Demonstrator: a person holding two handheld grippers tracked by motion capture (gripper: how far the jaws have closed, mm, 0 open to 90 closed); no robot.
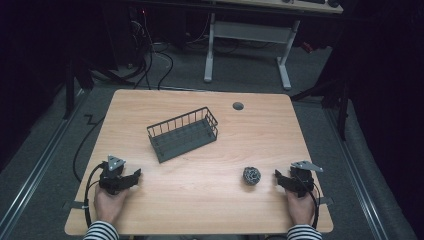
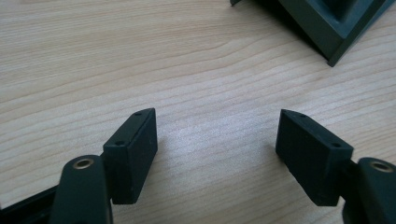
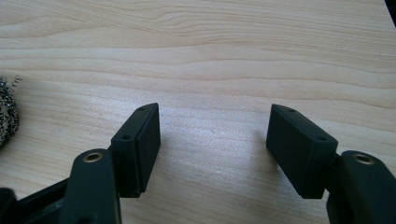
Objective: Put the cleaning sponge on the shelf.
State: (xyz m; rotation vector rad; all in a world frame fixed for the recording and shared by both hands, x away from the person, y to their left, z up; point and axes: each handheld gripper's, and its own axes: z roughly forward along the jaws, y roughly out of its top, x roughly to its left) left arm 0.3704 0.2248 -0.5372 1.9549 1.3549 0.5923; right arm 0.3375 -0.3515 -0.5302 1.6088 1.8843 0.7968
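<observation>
A pale wooden table (image 1: 200,200) lies under me, its grain running side to side, with a round cable hole (image 1: 238,106) near the far edge. Past it the room is dim: grey carpet, loose black cables (image 1: 150,65), and the white legs of another desk (image 1: 247,35).

The dark wire basket (image 1: 183,134) sits a little left of the table's middle, its long axis slanting from near-left up to far-right; in the left gripper view one solid corner (image 2: 334,28) of it shows at the top right.

My left gripper (image 1: 131,179) rests on the near left of the table, jaws pointing right and slightly away, spread wide with bare wood between them (image 2: 217,140).

My right gripper (image 1: 278,178) rests on the near right, pointing left, its jaws likewise wide apart (image 3: 212,140) and holding nothing.

The steel-wool scrubber (image 1: 252,175) (a small shiny tangle) sits just beside the right gripper's tips, apart from them, at the left edge (image 3: 7,112) of the right gripper view
</observation>
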